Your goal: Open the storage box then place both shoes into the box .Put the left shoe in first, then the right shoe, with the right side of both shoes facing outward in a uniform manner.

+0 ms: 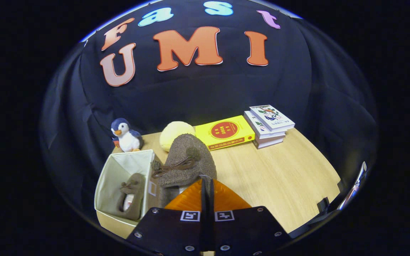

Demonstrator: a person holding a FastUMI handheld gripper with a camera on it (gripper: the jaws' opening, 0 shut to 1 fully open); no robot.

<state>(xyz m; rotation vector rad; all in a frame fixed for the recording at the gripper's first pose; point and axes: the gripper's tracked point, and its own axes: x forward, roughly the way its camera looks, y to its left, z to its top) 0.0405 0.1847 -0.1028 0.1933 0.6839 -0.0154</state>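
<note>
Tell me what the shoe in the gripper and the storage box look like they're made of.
The shoe held in the gripper looks like brown felt or a suede-like fabric: matte, fuzzy surface, pom-pom and cord lace. The storage box looks like cream fabric, probably over stiff panels: soft, dull walls with slight creases and straight edges. The other shoe inside the box looks the same material.

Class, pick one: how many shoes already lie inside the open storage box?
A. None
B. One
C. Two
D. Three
B: one brown shoe lies inside the storage box, while the other shoe is pinched in the shut claw, beside the box.
</note>
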